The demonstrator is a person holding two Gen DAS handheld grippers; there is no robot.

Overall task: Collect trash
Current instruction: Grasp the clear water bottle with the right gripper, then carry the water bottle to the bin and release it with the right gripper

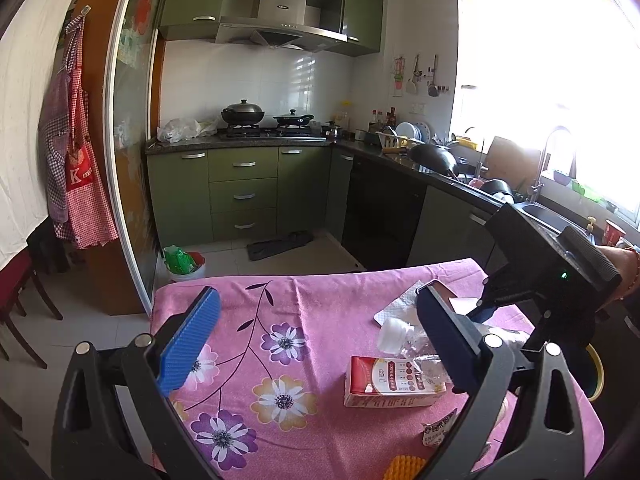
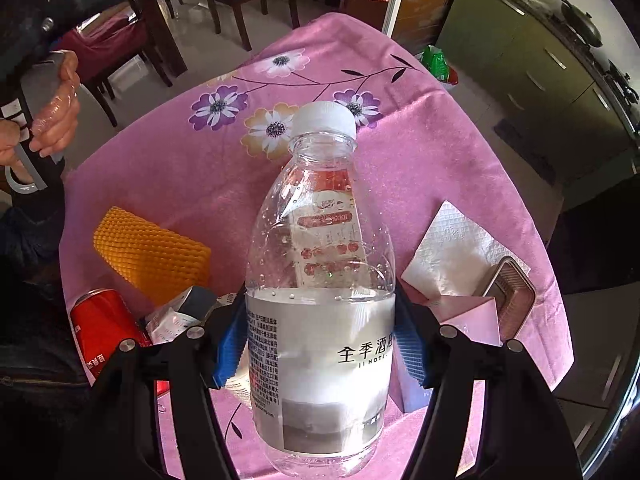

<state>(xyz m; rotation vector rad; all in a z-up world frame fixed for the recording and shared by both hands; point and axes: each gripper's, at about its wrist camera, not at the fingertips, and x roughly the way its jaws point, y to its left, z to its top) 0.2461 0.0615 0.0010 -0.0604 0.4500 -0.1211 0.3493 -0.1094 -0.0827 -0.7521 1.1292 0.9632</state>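
Across the pink floral tablecloth [image 2: 192,184] of the small table, your trash lies scattered, with the white bin [image 1: 185,268] holding green bags on the floor past the far left corner. Your right gripper [image 2: 320,344] is clamped on the clear plastic water bottle [image 2: 320,280], blue pads pressing the labelled waist from both sides, white cap pointing away; the bottle looks lifted off the cloth, above the juice carton [image 1: 390,382]. Judge it nearly empty: light, thin-walled, apt to buckle and slick with droplets, so the stiffer labelled band is the sound hold. Your left gripper [image 1: 316,348] hangs over the table with jaws wide apart and nothing between them. Remaining items: an orange mesh foam sleeve [image 2: 152,252], a red can [image 2: 106,328] lying beside crumpled packaging, and a white paper napkin [image 2: 460,256], soft and flat, best pinched at a raised edge. Beside the napkin rests a phone [image 2: 510,292], probably not trash.
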